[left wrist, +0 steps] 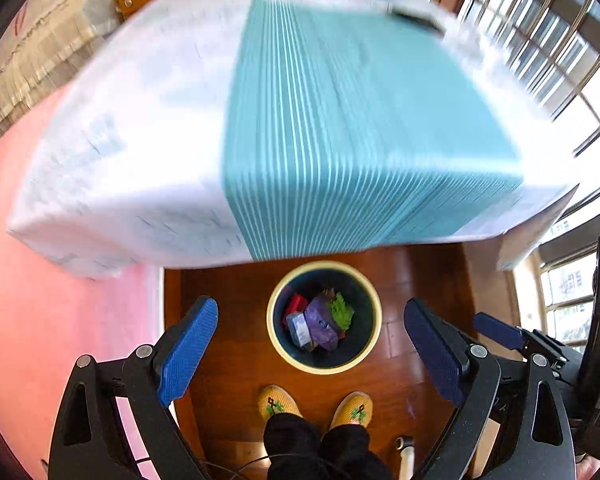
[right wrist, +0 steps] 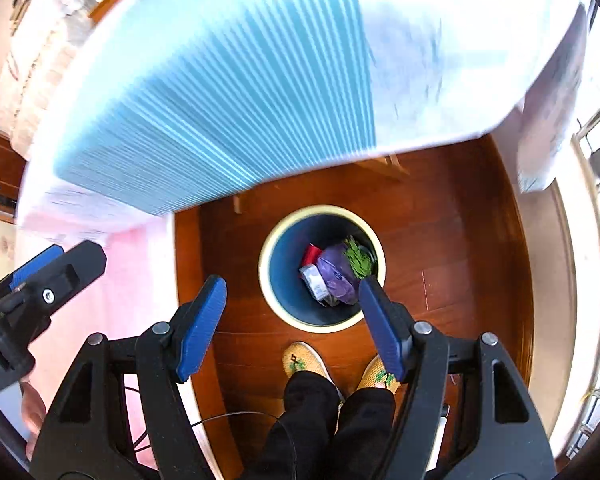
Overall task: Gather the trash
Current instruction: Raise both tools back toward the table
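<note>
My fingers (left wrist: 188, 350) wear ribbed blue pads on black triangular frames with silver pivot screws. A thin black cable (right wrist: 236, 416) trails below. I wear black trousers (right wrist: 324, 420) and yellow knitted slippers (left wrist: 278, 402).

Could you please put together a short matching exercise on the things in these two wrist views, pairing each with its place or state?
Things:
1. bin
2. purple wrapper
3. left gripper
4. striped cloth

Place or state:
A. inside the bin
B. spread over the table
C. on the wooden floor
D. open, holding nothing

Pairs: 1-C, 2-A, 3-D, 4-B
</note>
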{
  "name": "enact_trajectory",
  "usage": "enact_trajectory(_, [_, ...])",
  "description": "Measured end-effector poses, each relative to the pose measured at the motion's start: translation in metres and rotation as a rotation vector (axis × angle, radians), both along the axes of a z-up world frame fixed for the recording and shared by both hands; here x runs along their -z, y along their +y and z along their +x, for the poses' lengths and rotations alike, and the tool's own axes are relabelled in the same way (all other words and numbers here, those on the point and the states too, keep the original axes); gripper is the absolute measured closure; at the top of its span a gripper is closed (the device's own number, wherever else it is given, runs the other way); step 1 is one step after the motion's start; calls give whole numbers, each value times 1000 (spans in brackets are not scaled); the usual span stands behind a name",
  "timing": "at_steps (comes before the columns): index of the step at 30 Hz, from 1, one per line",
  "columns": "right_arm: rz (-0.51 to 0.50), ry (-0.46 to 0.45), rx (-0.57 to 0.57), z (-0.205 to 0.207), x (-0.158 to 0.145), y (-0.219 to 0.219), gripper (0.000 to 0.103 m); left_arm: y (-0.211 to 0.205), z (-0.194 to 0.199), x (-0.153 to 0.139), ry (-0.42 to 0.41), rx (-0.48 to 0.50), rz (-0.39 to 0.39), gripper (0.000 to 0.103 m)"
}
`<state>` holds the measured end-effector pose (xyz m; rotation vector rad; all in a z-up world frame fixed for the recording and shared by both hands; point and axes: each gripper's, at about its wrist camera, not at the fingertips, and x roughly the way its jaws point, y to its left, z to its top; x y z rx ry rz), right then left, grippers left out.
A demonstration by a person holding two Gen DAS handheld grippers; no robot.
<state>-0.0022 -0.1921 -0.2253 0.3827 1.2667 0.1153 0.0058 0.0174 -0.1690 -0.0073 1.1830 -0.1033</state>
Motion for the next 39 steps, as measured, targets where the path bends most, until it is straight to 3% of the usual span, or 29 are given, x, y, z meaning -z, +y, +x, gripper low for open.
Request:
enact_trajectory(10, [-37,-200,-62,-4,-143,11,36,16,-14,-139,-140,29,2,8])
enact_trajectory(19, [-65,-302,-48,6,-208,26,36,20,3,-230,-283,100,3,8])
enact_trajectory(26, [-103,-368,7,35,-229,28,36,25,37,-256,-347,158,7,8])
enact_trajectory(35, [-171,-415,56,85,-246,18,36,34,93,-261,-375,191,8,8])
enact_trajectory(39, [-197,-414,19,123,-245,7,36,31,125,-260,-371,170,11,8])
